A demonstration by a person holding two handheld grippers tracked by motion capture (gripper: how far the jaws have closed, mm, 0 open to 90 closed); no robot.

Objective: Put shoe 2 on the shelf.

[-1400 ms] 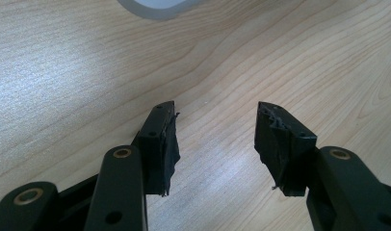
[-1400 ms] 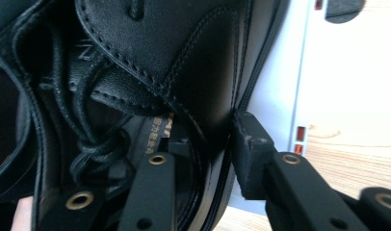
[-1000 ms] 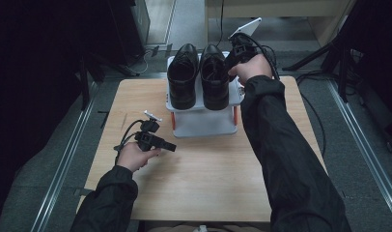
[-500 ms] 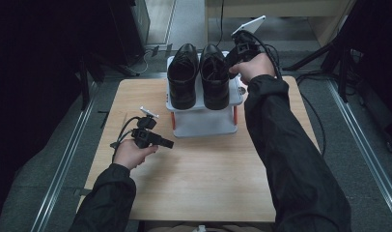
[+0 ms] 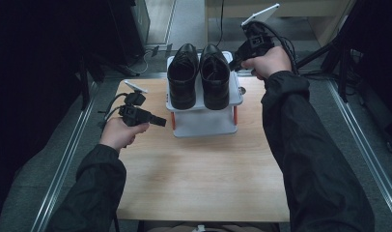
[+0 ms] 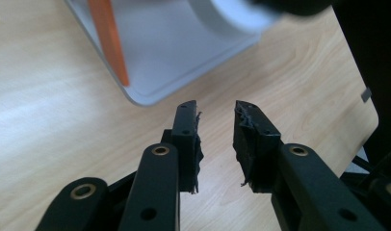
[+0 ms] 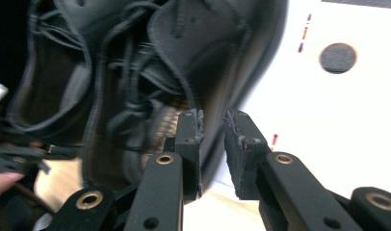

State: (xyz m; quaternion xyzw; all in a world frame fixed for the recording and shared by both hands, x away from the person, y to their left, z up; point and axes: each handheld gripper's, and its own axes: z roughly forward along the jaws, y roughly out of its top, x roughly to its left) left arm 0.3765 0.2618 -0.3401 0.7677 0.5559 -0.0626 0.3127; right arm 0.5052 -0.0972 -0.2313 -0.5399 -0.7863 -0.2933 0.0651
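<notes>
Two black lace-up shoes, a left one (image 5: 183, 79) and a right one (image 5: 215, 79), stand side by side on top of a white two-tier rack (image 5: 203, 123) with orange posts. My right gripper (image 5: 232, 62) hovers at the right shoe's outer rim, near its opening. In the right gripper view its jaws (image 7: 213, 139) have just been closing to a narrow gap in line with the shoe's side wall (image 7: 241, 67); the pads do not visibly press on it. My left gripper (image 5: 159, 122) is held above the table, left of the rack. Its jaws (image 6: 216, 130) have just been closing with nothing between them.
The rack stands at the far middle of a light wooden table (image 5: 199, 179). The left gripper view looks down on the rack's white lower shelf (image 6: 174, 53) and an orange post (image 6: 109, 38). Dark floor and metal rails flank the table, and cables trail behind the rack.
My left gripper has risen off the table and drawn slightly farther away, with its jaws narrower. My right gripper has shifted a little to the right beside the shoe. The shoes have not moved.
</notes>
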